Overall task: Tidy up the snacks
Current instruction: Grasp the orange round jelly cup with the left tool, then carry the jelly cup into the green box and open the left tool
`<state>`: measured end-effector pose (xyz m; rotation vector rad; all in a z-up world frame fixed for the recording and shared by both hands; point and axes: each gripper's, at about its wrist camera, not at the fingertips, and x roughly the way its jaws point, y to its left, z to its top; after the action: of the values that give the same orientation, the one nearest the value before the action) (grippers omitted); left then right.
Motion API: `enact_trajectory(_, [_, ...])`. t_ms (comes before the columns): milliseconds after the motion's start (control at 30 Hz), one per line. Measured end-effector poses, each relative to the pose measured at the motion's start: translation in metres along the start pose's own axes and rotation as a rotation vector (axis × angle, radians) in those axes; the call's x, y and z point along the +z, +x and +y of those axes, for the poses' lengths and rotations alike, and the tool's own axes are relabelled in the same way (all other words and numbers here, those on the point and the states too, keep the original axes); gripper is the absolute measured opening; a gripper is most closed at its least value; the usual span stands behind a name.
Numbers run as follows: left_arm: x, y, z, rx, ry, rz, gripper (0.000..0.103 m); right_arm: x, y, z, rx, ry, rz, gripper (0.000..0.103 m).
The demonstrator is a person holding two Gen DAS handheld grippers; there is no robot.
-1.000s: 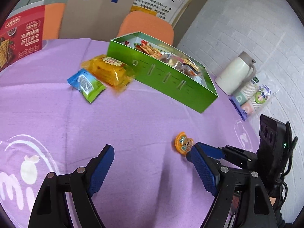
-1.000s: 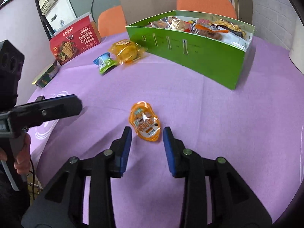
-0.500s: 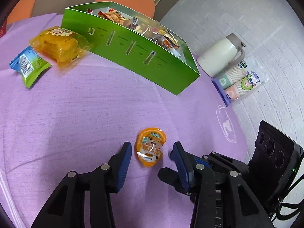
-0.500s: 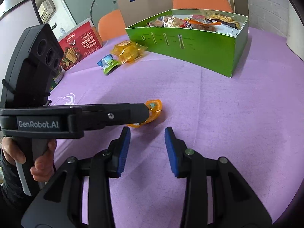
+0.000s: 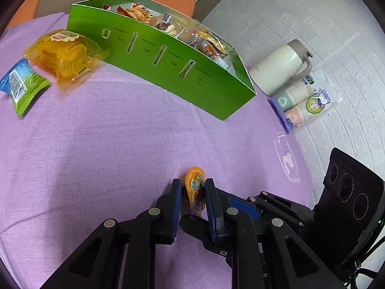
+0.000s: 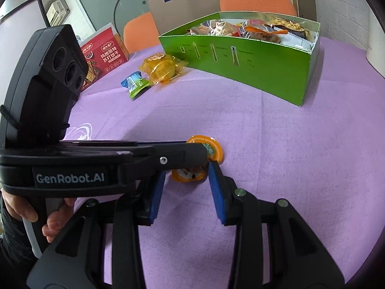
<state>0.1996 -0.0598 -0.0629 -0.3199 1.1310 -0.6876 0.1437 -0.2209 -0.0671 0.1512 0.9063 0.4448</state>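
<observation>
- Low in the middle of the left wrist picture, my left gripper [image 5: 192, 192] had its two blue pads pressed on the orange jelly cup [image 5: 195, 187], one pad on each side. It squeezed the cup by its thin edges because the cup is flat and small.
- The jelly cup was tipped up on its edge between the pads, and I could not tell if it touched the purple tablecloth [image 5: 108, 144] or was just off it.
- My right gripper [image 6: 186, 183] was spread wide and held nothing. It sat just behind the cup in the right wrick picture's lower middle, I think to stop the cup from sliding away.
- The green box [image 5: 168, 72] stood in the upper middle, well apart from the cup. It was already stuffed with snack packs, so I judged the cup should go in there too.
- At the upper left, a yellow cake pack [image 5: 65, 55] lay just beside the box, with a blue and green packet [image 5: 21, 84] next to it. Both were waiting their turn, I think.
- A white jug [image 5: 281, 67] and a sleeve of paper cups [image 5: 300, 101] lay at the right, off the cloth, out of my way.
</observation>
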Motion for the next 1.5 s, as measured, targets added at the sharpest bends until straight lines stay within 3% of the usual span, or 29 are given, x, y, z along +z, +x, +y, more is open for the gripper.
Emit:
enact_trajectory(67, [0.0, 0.0, 0.0, -0.002, -0.004, -0.002, 0.019, 0.0, 0.001, 0.002, -0.021, -0.011, -0.001, 0.033])
enact_trajectory(367, [0.002, -0.02, -0.015, -0.013, 0.009, -0.057, 0.018, 0.006, -0.02, 0.006, -0.029, -0.033, -0.072, 0.032])
enact_trajectory(700, [0.067, -0.032, -0.062, -0.026, 0.108, -0.135, 0.018, 0.062, -0.053, -0.019, -0.08, -0.021, -0.255, 0.032])
enact_trajectory(1067, [0.123, 0.017, -0.074, -0.017, 0.162, -0.116, 0.02, 0.099, -0.037, -0.07, -0.134, 0.001, -0.294, 0.032])
enact_trajectory(1100, [0.124, 0.021, -0.073, -0.004, 0.165, -0.117, 0.029, 0.098, -0.035, -0.071, -0.15, -0.013, -0.298, 0.037])
enact_trajectory(1133, [0.124, 0.024, -0.071, 0.019, 0.163, -0.114, 0.059, 0.096, -0.032, -0.071, -0.187, -0.037, -0.303, 0.046])
enact_trajectory(1167, [0.122, 0.025, -0.068, 0.055, 0.149, -0.122, 0.076, 0.091, -0.033, -0.07, -0.218, -0.052, -0.314, 0.07])
enact_trajectory(1200, [0.118, 0.021, -0.064, 0.078, 0.135, -0.167, 0.085, 0.088, -0.034, -0.071, -0.253, -0.066, -0.342, 0.085])
enact_trajectory(1267, [0.112, 0.014, -0.06, 0.086, 0.139, -0.231, 0.09, 0.077, -0.037, -0.066, -0.312, -0.107, -0.396, 0.087])
enact_trajectory(1500, [0.099, 0.007, -0.057, 0.127, 0.139, -0.209, 0.091, 0.069, -0.039, -0.06, -0.292, -0.074, -0.356, 0.087])
